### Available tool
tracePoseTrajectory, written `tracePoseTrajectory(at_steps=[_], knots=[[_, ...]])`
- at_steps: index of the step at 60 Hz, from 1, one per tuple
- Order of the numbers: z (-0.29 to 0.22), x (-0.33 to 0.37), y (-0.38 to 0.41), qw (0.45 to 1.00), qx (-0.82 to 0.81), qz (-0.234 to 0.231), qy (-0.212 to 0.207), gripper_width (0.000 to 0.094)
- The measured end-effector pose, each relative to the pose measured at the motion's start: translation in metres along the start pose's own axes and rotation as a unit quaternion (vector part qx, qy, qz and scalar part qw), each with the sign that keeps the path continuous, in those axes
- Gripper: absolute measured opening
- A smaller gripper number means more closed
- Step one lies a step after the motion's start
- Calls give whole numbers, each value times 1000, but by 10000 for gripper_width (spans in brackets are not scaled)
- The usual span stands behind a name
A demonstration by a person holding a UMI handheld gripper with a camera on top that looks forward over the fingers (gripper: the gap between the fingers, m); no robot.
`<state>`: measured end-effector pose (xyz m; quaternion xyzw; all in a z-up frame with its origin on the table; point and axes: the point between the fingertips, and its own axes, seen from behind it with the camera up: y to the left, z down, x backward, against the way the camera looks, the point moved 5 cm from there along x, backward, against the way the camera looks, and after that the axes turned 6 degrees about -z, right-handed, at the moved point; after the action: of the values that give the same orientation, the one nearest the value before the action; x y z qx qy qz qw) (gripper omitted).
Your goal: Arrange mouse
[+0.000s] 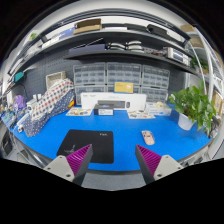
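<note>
Blue matting covers the tabletop [60, 135] that spreads out below me, with a workshop wall of drawers and shelves behind it. Nearest of all is my hand-held gripper [112, 158], held above the front edge with its fingers spread wide and nothing between them; the magenta pads [78, 153] face each other across bare blue surface. Just beyond the fingertips lies a dark mouse pad [101, 131], flat and a little to the left of centre. Farther out and to the right of it sits a small pale object that I take to be the mouse [148, 136], resting on the blue surface apart from the pad. Behind that, a potted plant [192, 104] stands at the right end, a white box [104, 106] sits near the back, and a patterned blue-and-white bundle [48, 104] leans at the left. I judge this to be the approach: nothing is gripped yet. Next I would need to swing right and forward, drop over the mouse, line the fingers along its sides and close gently before carrying it to the pad.
</note>
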<state>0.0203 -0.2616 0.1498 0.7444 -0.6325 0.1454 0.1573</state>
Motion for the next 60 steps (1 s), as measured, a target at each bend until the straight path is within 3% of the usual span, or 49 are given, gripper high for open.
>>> tracePoseTrajectory(at_steps=[17,35,60], knots=[[45,-13,-37,999,-10,13,45,871],[99,-48,-127,993,-28,65,99,866],[52,-186,-192,993,-29,30,115,799]])
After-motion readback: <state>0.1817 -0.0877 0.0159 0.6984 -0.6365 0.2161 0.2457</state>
